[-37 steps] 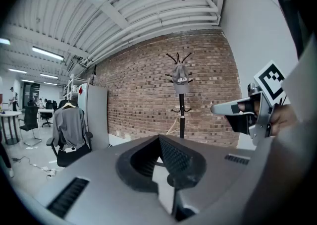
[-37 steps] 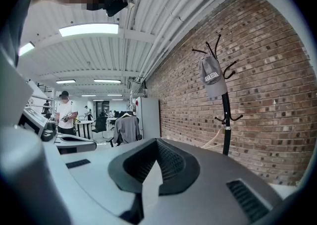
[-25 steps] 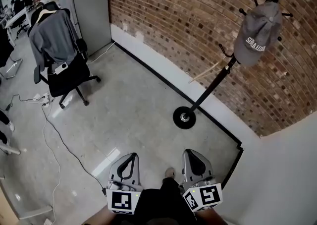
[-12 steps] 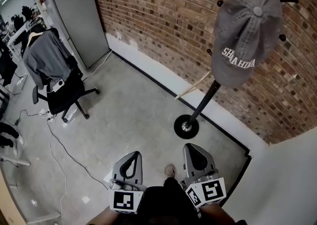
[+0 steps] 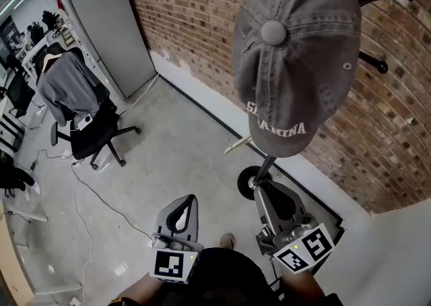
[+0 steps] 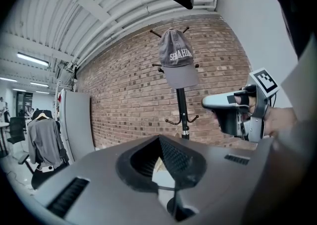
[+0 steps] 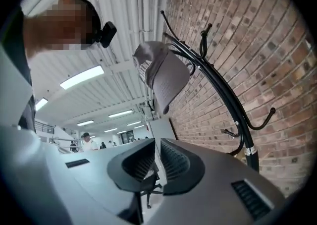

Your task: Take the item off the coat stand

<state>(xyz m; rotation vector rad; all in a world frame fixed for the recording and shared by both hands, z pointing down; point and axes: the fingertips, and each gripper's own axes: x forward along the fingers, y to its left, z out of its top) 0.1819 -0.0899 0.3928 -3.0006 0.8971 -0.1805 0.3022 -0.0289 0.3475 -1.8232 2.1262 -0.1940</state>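
Observation:
A grey baseball cap [image 5: 296, 48] with white lettering hangs on top of the black coat stand [image 5: 266, 166], whose round base [image 5: 250, 180] stands by the brick wall. The cap [image 6: 177, 63] also shows in the left gripper view and, from the side, the cap [image 7: 166, 78] shows in the right gripper view. My left gripper [image 5: 183, 211] is low and shut with nothing in it. My right gripper [image 5: 277, 198] is shut and empty, tilted up toward the stand's pole, well below the cap. Neither gripper touches the cap.
An office chair [image 5: 94, 123] with a grey garment over it stands at the left, beside a grey cabinet [image 5: 111, 28]. Cables [image 5: 87, 197] run over the concrete floor. A white wall [image 5: 397, 251] closes the corner at the right. Spare hooks [image 5: 374, 62] stick out of the stand.
The head view has closed in on the stand, so the cap looks much larger and nearer. The right gripper has lifted and tilted toward the pole. The left gripper has barely moved.

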